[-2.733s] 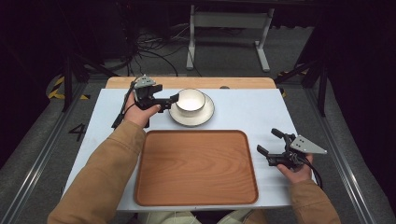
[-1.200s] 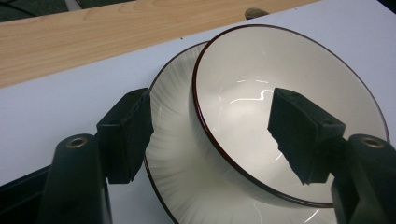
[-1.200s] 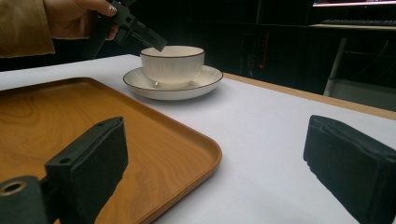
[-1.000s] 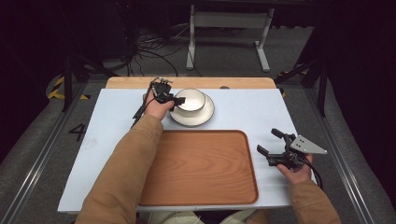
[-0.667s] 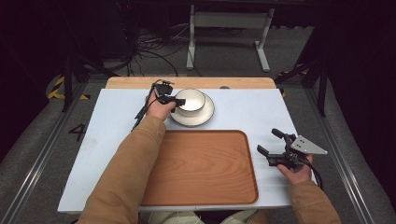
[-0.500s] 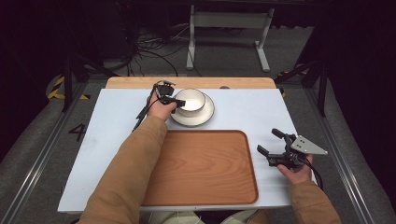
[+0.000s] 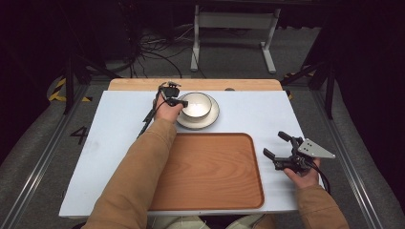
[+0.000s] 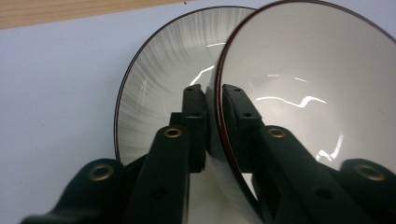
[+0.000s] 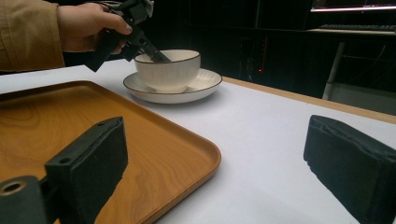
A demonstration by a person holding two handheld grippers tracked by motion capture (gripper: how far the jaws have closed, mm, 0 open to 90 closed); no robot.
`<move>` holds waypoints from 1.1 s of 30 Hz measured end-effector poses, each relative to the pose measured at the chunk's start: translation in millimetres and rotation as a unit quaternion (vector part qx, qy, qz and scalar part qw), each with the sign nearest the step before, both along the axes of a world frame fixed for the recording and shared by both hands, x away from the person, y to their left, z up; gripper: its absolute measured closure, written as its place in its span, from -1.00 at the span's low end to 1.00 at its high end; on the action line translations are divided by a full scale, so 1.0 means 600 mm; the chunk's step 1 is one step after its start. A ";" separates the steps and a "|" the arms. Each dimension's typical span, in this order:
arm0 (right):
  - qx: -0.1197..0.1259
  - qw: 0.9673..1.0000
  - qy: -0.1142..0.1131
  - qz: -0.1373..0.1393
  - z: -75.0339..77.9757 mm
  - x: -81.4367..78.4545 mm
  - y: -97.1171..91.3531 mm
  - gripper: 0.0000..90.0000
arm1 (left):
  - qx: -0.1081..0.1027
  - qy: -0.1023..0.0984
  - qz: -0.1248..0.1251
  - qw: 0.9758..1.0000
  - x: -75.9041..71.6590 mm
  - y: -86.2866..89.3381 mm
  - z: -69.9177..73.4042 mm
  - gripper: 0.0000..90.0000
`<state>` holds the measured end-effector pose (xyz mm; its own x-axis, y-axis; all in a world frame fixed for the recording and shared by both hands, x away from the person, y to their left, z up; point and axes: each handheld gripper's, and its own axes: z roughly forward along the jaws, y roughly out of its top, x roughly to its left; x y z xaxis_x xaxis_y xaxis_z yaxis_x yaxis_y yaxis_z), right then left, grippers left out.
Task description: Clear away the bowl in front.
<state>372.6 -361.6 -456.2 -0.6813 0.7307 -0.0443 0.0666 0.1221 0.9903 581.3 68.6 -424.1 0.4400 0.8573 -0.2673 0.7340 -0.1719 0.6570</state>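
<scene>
A white bowl (image 7: 196,103) with a dark rim stands on a white plate (image 7: 211,119) at the table's back middle. My left gripper (image 7: 179,101) is shut on the bowl's left rim; in the left gripper view one jaw is inside the bowl (image 8: 308,88) and one outside, over the plate (image 8: 154,102). The right gripper view shows the bowl (image 9: 169,70), the plate (image 9: 205,83) and the left gripper (image 9: 156,56) at the rim. My right gripper (image 7: 276,145) rests open at the right of the wooden tray (image 7: 210,167), nothing between its jaws.
The wooden tray (image 9: 93,126) lies at the front middle of the white table (image 7: 110,124). A wooden strip (image 7: 133,84) runs along the table's far edge. Beyond it are a metal stand (image 7: 234,28) and cables on the floor.
My left gripper has moved right to the bowl's left rim and closed on it. The right gripper has stayed put.
</scene>
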 end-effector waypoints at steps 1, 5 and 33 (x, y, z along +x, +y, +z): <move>0.001 1.000 0.000 0.000 0.000 0.000 0.000 -0.85 | 0.005 -0.002 -0.001 1.000 0.000 -0.001 0.000 0.82; 0.002 1.000 0.000 -0.001 0.000 0.000 0.000 -0.85 | 0.008 0.001 0.008 1.000 0.000 -0.004 0.001 0.82; 0.002 1.000 -0.001 -0.002 0.000 0.000 0.000 -0.85 | -0.014 -0.022 0.002 1.000 -0.021 0.008 0.051 0.82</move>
